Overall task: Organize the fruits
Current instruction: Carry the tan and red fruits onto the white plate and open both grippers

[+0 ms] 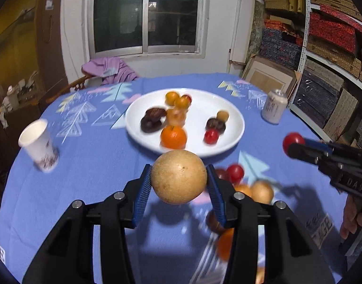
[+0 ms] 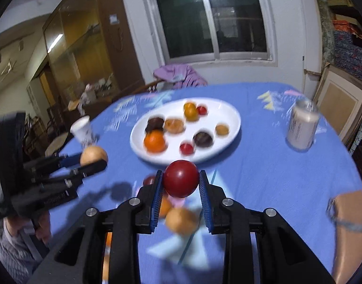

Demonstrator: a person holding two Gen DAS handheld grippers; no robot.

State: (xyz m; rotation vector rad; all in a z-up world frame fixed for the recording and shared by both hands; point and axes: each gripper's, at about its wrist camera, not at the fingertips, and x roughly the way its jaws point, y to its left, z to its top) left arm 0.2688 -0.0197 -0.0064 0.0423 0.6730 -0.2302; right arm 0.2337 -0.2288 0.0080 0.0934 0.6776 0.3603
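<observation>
Two handheld grippers lift fruit above a blue patterned tablecloth (image 1: 91,165), each clamped on its own piece just short of the white plate (image 1: 230,123). The left gripper (image 1: 178,182) pinches a tan round fruit (image 1: 178,179) between its blue pads, the fruit clear of the cloth, with its shadow beneath it. The right gripper (image 2: 181,182) is closed on a dark red fruit (image 2: 181,181), likewise raised on the near side of the plate. On the plate lie an orange (image 1: 173,137), several small yellow-orange fruits, two dark brown ones and small red ones (motion blur softens them all). More loose fruit (image 2: 181,220), red, orange and tan, sits on the cloth nearer the camera than the plate, under the grippers. A paper cup (image 1: 39,146) stands left of the plate and a pale drinks can (image 1: 274,108) to its right.
</observation>
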